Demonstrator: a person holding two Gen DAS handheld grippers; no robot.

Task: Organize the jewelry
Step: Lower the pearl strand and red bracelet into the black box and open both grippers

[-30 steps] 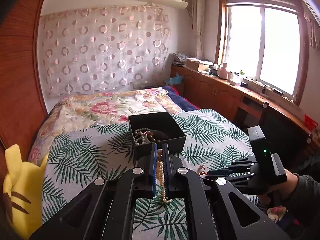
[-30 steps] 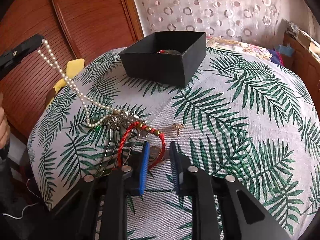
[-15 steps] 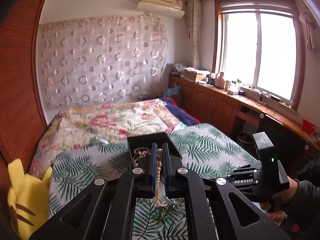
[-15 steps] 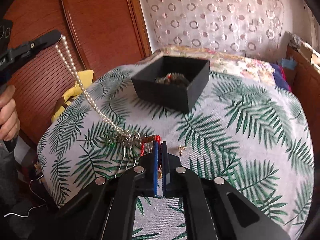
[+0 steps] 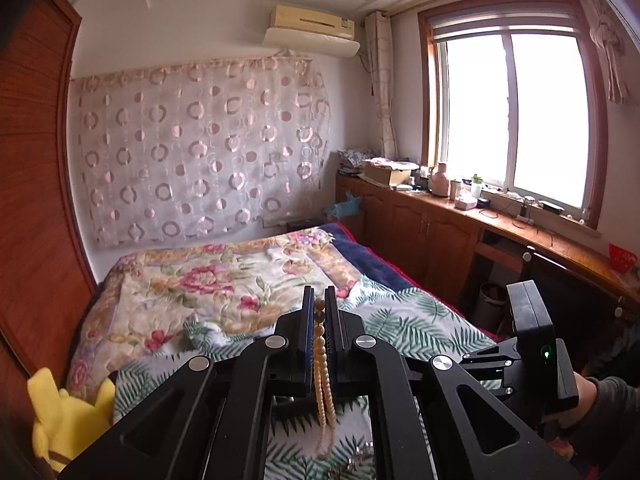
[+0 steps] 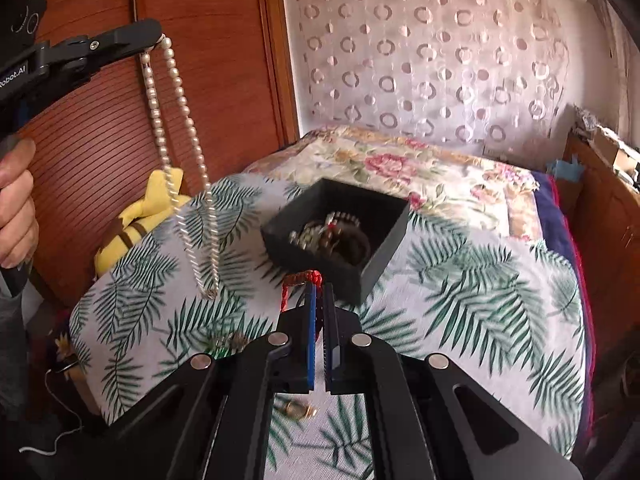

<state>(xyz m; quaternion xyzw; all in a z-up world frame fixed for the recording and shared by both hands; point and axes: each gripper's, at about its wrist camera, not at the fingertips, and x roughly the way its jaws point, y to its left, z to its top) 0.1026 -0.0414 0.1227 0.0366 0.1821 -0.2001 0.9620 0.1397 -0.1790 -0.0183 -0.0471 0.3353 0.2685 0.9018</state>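
Big bed (image 6: 460,292) with the white palm-leaf cover as the work surface, so plenty of soft landing if anything slips. Open black square cardboard box (image 6: 340,236) sitting on it near the middle, already a tangle of beads and metal bits inside.

Left claw (image 6: 154,40) clenched on the long cream pearl necklace (image 6: 188,168), which hangs in a doubled loop, lowest end apparently just clear of the cover and well to the side of the box. Right claw (image 6: 318,304) clamped shut on the red braided cord bracelet (image 6: 300,280), just in front of the box's near wall.

Tips for the drop, going by how things sit:
- Best to carry the bracelet in first, being closest. Get the claw tips over the open top before letting go, not over the rim.
- With the necklace, let the bottom of the loop settle into the box first, then lower so it coils instead of draping over the wall.
- Worth watching for snags on the stuff already inside.

Still loose on the cover: small gold-coloured trinket (image 6: 298,411) right below the right claw, for later.
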